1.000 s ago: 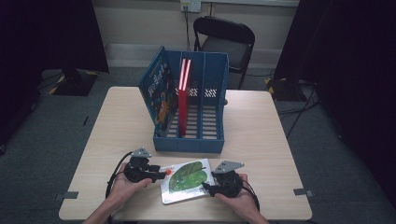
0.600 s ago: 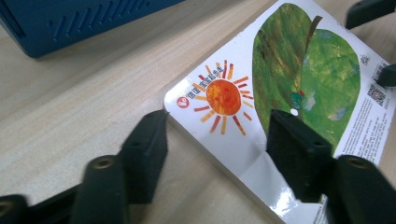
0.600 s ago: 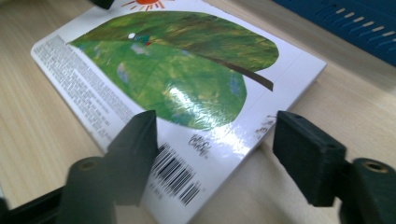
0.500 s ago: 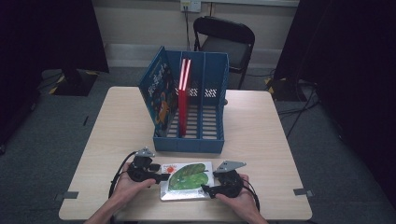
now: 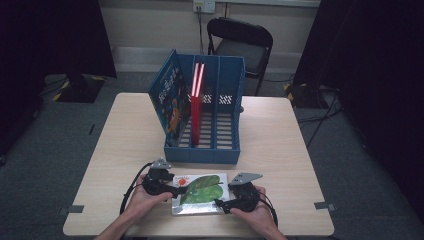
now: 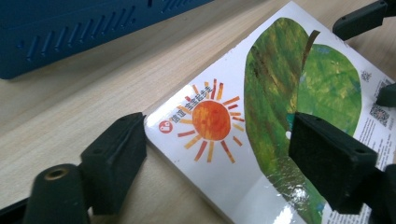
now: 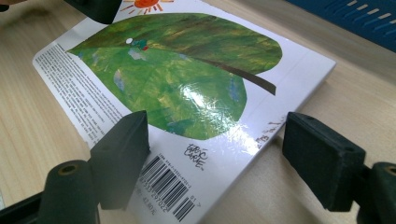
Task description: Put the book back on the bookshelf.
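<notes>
Since a second ago the picture book point(image 5: 199, 193) has slid nearer the table's point(image 5: 280, 150) front edge and squared up; it lies flat, back cover up. The left gripper point(image 5: 167, 188) and right gripper point(image 5: 224, 205) straddle opposite corners, jaws wide — seemingly to lift it; the blue file rack point(image 5: 210, 150), with a red book point(image 5: 196, 107), stands just behind — no obstacle.

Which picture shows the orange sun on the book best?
The left gripper view: the sun on the book is big, sharp and whole, between the open jaws. The right gripper view catches just its lower rays at the top edge. In the high view it is a tiny orange dot.
</notes>
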Motion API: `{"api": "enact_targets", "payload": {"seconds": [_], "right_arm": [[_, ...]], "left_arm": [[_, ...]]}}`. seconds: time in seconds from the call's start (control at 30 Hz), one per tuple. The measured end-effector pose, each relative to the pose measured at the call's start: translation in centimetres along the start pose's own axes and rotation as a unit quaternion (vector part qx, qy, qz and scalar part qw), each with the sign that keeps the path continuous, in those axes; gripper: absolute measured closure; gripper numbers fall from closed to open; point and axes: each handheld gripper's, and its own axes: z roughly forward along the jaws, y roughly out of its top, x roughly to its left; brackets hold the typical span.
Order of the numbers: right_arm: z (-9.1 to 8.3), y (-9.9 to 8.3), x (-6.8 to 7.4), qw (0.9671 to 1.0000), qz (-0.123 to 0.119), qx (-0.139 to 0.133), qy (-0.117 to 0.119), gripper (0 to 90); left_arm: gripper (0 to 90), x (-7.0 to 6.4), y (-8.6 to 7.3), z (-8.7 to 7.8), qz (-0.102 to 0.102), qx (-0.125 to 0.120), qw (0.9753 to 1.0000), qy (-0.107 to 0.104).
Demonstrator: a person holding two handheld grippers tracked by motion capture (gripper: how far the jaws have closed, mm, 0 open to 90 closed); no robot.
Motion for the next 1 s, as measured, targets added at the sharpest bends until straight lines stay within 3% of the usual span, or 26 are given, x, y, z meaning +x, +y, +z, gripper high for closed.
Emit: {"api": "enact_targets", "payload": {"seconds": [0.07, 0.1, 0.17, 0.33, 0.97, 1.0], "right_arm": [[0.0, 0.0, 0.0, 1.0, -0.001, 0.0, 0.0, 22.3], [0.0, 0.0, 0.1, 1.0, -0.001, 0.0, 0.0, 22.2], [0.0, 0.0, 0.1, 1.0, -0.002, 0.002, -0.001, 21.8], [0.0, 0.0, 0.1, 1.0, -0.004, 0.005, 0.0, 19.9], [-0.5, -0.5, 0.9, 0.9993, -0.031, 0.017, 0.015, 9.7], [-0.5, -0.5, 0.9, 0.9993, -0.03, 0.016, 0.014, 9.6]], "left_arm": [[18.3, 0.2, 0.0, -0.1, -0.014, -0.002, 0.9999, -0.009], [18.6, 0.5, 0.0, -0.2, -0.035, -0.008, 0.9991, -0.021], [20.0, 1.0, -0.1, -0.4, -0.057, -0.014, 0.9977, -0.035], [24.9, 1.5, -0.1, -0.9, -0.083, -0.03, 0.9947, -0.053], [29.2, 1.6, 0.2, -1.5, -0.095, -0.051, 0.9911, -0.078], [29.4, 1.6, 0.2, -1.5, -0.1, -0.056, 0.9901, -0.081]]}}
